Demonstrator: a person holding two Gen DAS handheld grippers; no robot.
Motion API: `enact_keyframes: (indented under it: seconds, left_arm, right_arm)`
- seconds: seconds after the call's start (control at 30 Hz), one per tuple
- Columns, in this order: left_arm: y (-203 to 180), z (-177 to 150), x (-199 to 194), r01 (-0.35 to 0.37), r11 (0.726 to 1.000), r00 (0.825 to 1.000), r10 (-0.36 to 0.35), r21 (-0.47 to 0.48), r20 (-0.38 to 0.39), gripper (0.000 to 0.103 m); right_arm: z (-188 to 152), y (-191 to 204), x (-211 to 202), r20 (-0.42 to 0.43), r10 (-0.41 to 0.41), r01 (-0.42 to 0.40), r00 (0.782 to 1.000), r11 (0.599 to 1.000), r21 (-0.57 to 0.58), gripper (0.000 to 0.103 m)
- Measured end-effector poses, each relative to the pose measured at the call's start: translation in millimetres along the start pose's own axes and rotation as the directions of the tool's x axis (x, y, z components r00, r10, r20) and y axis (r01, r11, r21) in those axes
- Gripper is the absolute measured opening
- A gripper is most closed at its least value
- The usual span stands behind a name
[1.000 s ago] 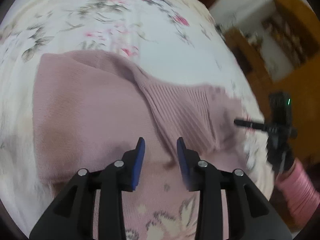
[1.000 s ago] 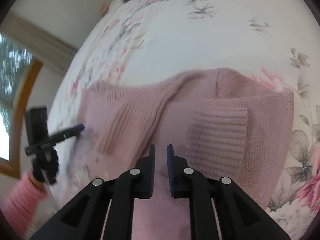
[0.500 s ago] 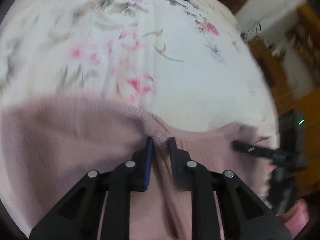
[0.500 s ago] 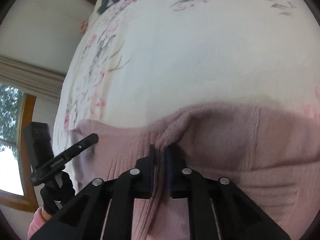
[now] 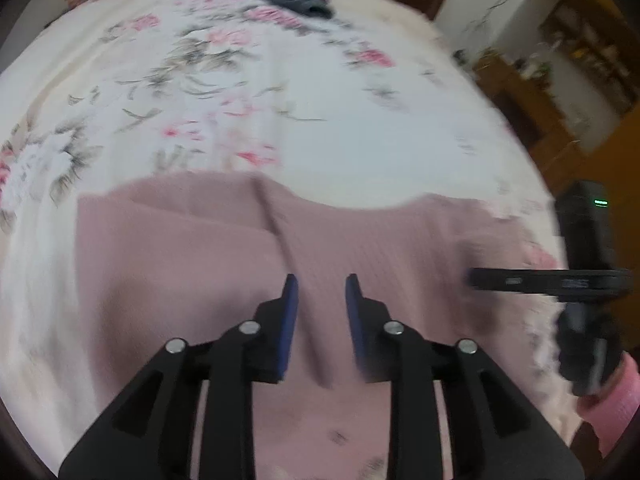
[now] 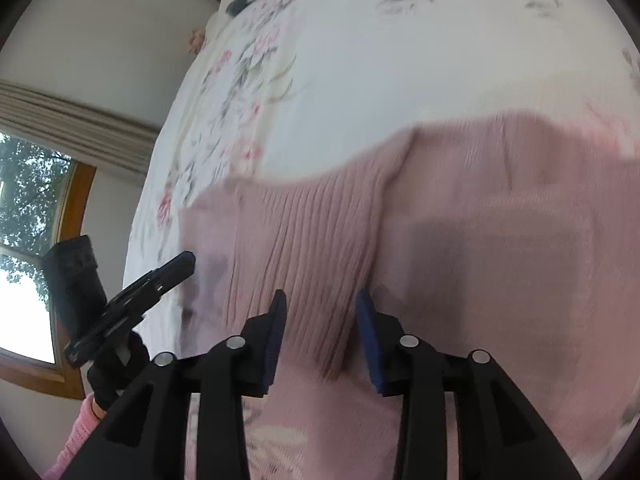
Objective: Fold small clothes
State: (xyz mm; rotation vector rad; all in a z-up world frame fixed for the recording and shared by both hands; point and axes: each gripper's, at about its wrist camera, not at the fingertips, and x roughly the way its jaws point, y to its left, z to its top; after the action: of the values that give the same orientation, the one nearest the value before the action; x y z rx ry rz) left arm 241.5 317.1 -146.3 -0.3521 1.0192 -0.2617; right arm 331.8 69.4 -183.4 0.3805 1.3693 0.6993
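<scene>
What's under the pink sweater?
The sweater lies flat on the floral bedsheet, which shows all around its far edge. Whatever lies beneath the knit itself is covered; nothing bulges through.

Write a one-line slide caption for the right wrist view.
Open right gripper above a folded pink sweater on a floral bedsheet.

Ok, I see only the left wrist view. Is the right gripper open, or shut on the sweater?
Observer: Open. The right gripper has its jaws apart and grips nothing; the ribbed part of the sweater lies just ahead of it.
Operator: And what is past the far side of the bed from there?
Observer: A window with a wooden frame, with trees outside it.
</scene>
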Motion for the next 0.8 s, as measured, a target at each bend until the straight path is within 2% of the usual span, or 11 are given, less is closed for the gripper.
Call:
enact_keyframes:
  seconds: [0.07,0.13,0.23,0.27,0.3,0.4,0.5,0.7,0.73,0.77,0.8]
  left_arm:
    - [-8,-4,10,0.034,0.999,0.999,-0.034,0.0,-0.022,0.026]
    - [-10,-7,26,0.013,1.0,0.998,-0.013,0.01,-0.057,0.026]
    - [-3,-11,45,0.008,1.0,0.994,-0.008,-0.001,-0.109,0.026]
    - [0,-13,49,-0.007,1.0,0.992,0.007,-0.001,-0.125,0.026]
    - [5,-16,53,-0.021,1.0,0.99,0.021,-0.003,-0.141,0.025]
    - [15,-21,55,-0.007,1.0,0.99,0.006,-0.008,-0.14,0.024]
    - [19,-24,56,0.0,1.0,0.99,-0.001,-0.007,-0.14,0.022]
    - [17,-27,46,-0.023,0.999,0.991,0.018,-0.039,-0.132,0.023]
    - [15,-29,39,-0.031,0.998,0.992,0.025,-0.047,-0.121,0.024]
    - [13,-32,30,-0.043,0.998,0.994,0.037,-0.051,-0.107,0.029]
    - [9,-40,14,-0.061,0.997,0.995,0.057,-0.054,-0.078,0.039]
  right_arm:
    - [-6,3,11,-0.041,-0.024,0.024,0.999,1.0,0.007,0.037]
    - [-9,0,23,-0.075,-0.052,0.054,0.996,0.998,0.027,0.037]
    - [-10,-6,30,-0.102,-0.03,0.035,0.994,0.998,0.048,0.012]
    - [-11,-9,27,-0.1,-0.006,0.012,0.995,0.998,0.056,0.011]
    - [-12,-10,23,-0.091,0.007,-0.001,0.996,0.998,0.058,0.011]
    - [-20,-8,12,-0.071,-0.021,0.021,0.997,1.0,0.004,0.01]
    - [-27,-12,16,-0.081,-0.086,0.083,0.993,0.996,-0.043,0.01]
    - [-28,-22,19,-0.079,-0.066,0.067,0.995,0.998,0.0,0.01]
    - [-30,-21,14,-0.067,-0.061,0.061,0.996,0.998,0.0,0.015]
    - [-33,-18,7,-0.051,-0.063,0.063,0.997,0.998,-0.001,0.02]
    - [-39,-14,-5,-0.027,-0.082,0.082,0.996,0.997,-0.009,0.023]
